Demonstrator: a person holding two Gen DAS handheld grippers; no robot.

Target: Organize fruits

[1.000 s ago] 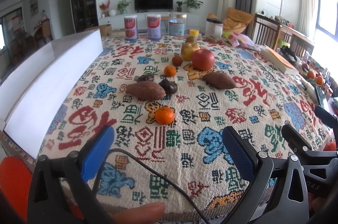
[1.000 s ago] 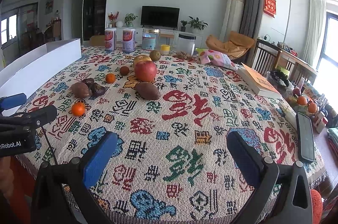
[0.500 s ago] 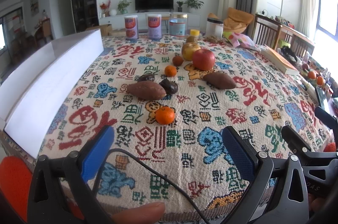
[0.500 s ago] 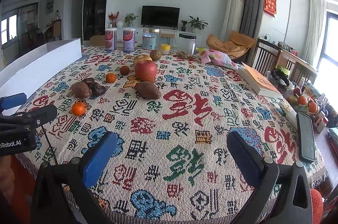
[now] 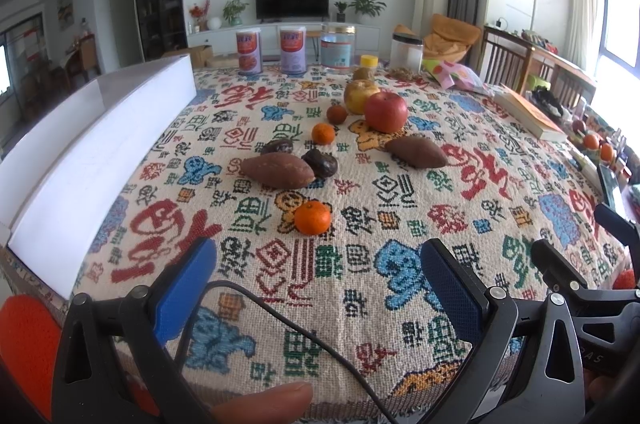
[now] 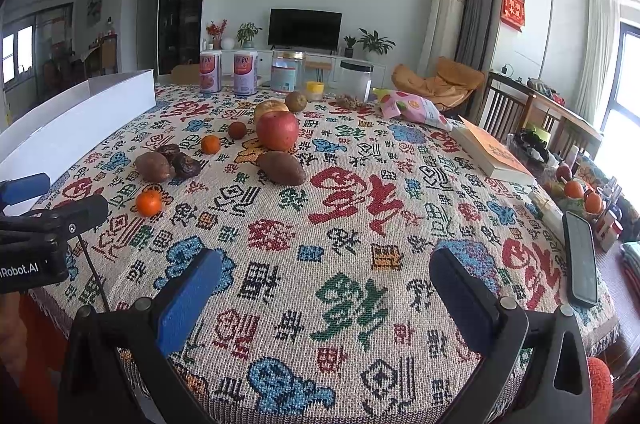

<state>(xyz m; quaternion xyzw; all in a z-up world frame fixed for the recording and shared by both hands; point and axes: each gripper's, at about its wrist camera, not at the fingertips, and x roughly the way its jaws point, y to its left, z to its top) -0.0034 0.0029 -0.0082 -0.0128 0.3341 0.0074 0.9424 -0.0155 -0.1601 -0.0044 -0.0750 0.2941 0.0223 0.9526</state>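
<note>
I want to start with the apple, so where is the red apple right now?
In the left wrist view the red apple sits mid-table toward the far side, touching the yellow apple behind it, with a sweet potato just in front.

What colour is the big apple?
Red; the apple shows best in the right wrist view.

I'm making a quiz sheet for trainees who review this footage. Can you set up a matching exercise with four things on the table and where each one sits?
Things:
1. round red apple
2. white rectangular cardboard box
3. flat black phone
4. small orange tangerine nearest the left gripper

Places:
A. along the left edge of the patterned tablecloth
B. near the right edge of the table, lying flat
C. alone, in front of the brown sweet potato
D. right in front of the yellow apple

Pairs: 1-D, 2-A, 3-B, 4-C
</note>
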